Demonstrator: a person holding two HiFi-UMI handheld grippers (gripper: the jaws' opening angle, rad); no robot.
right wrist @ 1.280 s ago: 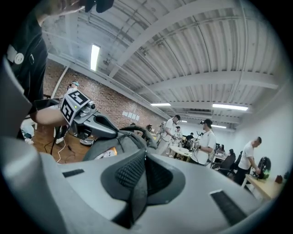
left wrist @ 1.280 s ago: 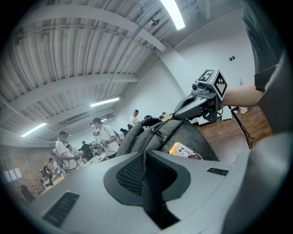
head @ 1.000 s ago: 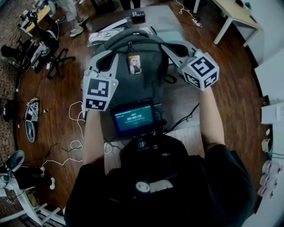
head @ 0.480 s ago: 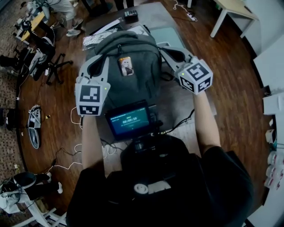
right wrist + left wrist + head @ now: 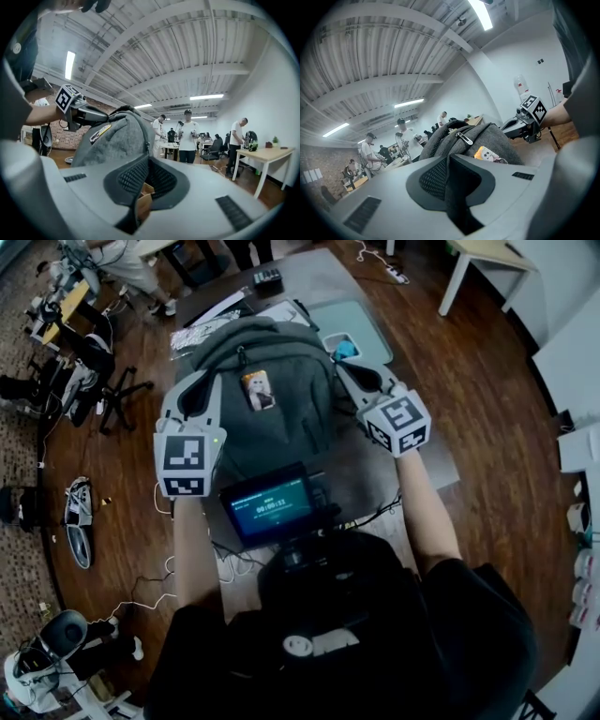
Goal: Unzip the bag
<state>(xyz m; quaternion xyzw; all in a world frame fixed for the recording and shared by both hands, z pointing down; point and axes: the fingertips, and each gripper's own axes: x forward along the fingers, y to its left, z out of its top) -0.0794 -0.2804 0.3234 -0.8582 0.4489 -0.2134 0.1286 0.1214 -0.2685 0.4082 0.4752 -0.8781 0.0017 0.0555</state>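
Observation:
A grey backpack (image 5: 272, 418) lies on the grey table (image 5: 375, 465), with a picture card (image 5: 255, 390) on its front. My left gripper (image 5: 200, 382) is at the bag's left side, shut on a fold of the grey bag fabric (image 5: 457, 197). A silver zipper pull (image 5: 464, 137) hangs on the bag's crest beyond it. My right gripper (image 5: 345, 369) is at the bag's right side. Its jaws stand nearly together (image 5: 147, 161), with a small tan tab (image 5: 143, 202) pinched in the slit between the pads. I cannot tell where the tab joins the bag.
A lit screen (image 5: 270, 507) hangs in front of the person's chest. Papers (image 5: 202, 331), a black device (image 5: 268, 279) and a teal mat (image 5: 356, 320) lie at the table's far end. Office chairs (image 5: 103, 381), shoes (image 5: 77, 521) and cables sit on the wooden floor at left. Several people stand in the background.
The head camera has shifted, so the bag and both grippers sit a little higher and further left in the view. Both grippers keep their places at the bag's sides.

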